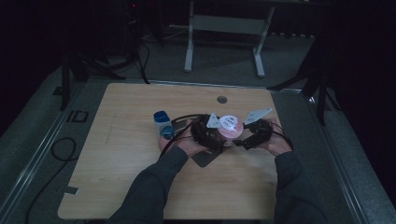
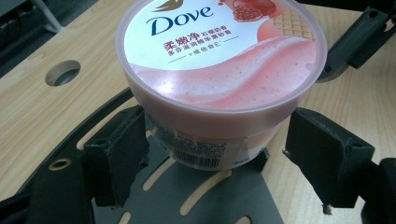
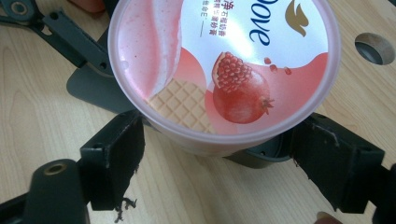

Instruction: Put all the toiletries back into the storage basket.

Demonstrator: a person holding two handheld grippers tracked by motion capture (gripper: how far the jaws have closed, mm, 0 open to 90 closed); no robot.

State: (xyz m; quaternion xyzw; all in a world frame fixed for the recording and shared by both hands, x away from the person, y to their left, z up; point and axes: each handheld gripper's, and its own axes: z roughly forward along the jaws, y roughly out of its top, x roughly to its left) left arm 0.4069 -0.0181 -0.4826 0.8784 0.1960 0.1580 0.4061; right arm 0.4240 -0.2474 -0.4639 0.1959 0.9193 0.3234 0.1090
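Observation:
A pink Dove tub [image 1: 230, 125] with a pomegranate picture on its lid stands upright at the table's middle, on a dark grey slotted plate [image 2: 224, 200]. My left gripper [image 1: 215, 134] comes at it from the left. In the left gripper view both black pads [image 2: 122, 149] sit against the tub's [image 2: 219, 93] wall just under the lid rim, so my left gripper [image 2: 215, 135] is shut on it. My right gripper [image 1: 243, 139] comes from the right. Its jaws stand wide on either side of the tub [image 3: 224, 70], and my right gripper [image 3: 217, 140] is open.
A small blue and white container [image 1: 162, 123] stands on the table just left of my left hand. A round cable hole [image 1: 222, 99] lies behind the tub. Cables loop around my left gripper. The wooden table [image 1: 130, 177] has bare surface at the front and left.

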